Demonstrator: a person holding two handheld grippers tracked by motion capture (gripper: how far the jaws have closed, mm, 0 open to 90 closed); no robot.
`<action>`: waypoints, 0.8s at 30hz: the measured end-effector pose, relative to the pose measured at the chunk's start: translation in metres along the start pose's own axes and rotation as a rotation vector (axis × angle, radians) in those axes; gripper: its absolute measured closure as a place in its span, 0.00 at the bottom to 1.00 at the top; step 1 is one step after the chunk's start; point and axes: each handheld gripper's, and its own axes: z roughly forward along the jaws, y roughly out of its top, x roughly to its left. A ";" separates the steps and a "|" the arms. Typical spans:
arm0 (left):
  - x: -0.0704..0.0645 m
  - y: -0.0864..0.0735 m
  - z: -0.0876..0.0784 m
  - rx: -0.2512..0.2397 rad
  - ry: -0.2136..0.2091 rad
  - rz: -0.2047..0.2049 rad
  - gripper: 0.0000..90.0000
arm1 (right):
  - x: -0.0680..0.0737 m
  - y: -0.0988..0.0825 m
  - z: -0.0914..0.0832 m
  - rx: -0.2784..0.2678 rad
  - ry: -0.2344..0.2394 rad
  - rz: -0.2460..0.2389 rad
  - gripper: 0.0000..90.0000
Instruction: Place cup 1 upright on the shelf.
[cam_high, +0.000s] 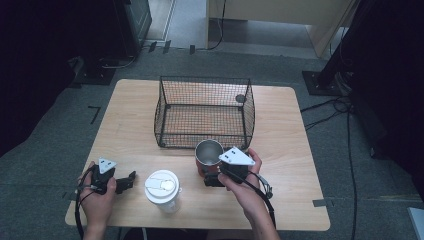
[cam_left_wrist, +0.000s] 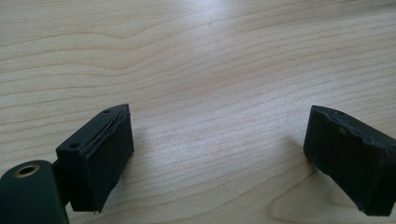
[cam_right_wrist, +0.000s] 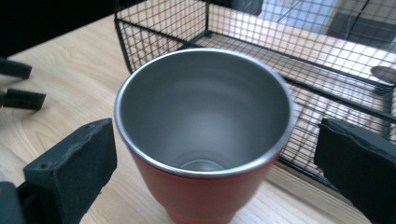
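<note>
Scene: a wooden counter (cam_high: 285, 200) is carrying a black wire basket (cam_high: 204, 112) at its 12 o'clock side, a red cup (cam_high: 207, 156) and a white lidded cup (cam_high: 162, 190).
Red cup: it is standing upright on the counter, just outside the basket's near wall, at 6 o'clock from the basket; steel-lined inside, nothing in it.
Right claw (cam_right_wrist: 210, 182): it is straddling the red cup (cam_right_wrist: 205, 140), jaws spread wide with the cup between them; a gap is showing at each pad, so nothing is gripped yet.
Left claw (cam_left_wrist: 219, 163): it is resting low over bare wood at 9 o'clock from the white lidded cup, jaws wide apart, holding nothing.
Basket: it is sitting with nothing in it.
Progress (judgement): early stage. The approach to the red cup is looking finished; closing, lifting and placing, probably into the basket, are all remaining. The white lidded cup is standing untouched.
</note>
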 end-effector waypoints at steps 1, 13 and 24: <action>0.001 0.001 0.000 -0.001 -0.004 0.001 0.10 | 0.002 0.000 0.002 0.010 -0.001 -0.007 0.00; 0.000 0.001 0.001 0.002 0.002 0.008 0.10 | 0.009 0.002 0.019 -0.007 -0.040 0.011 0.00; 0.000 0.001 0.001 0.003 0.003 0.007 0.10 | 0.011 0.002 0.026 -0.022 -0.071 0.042 0.07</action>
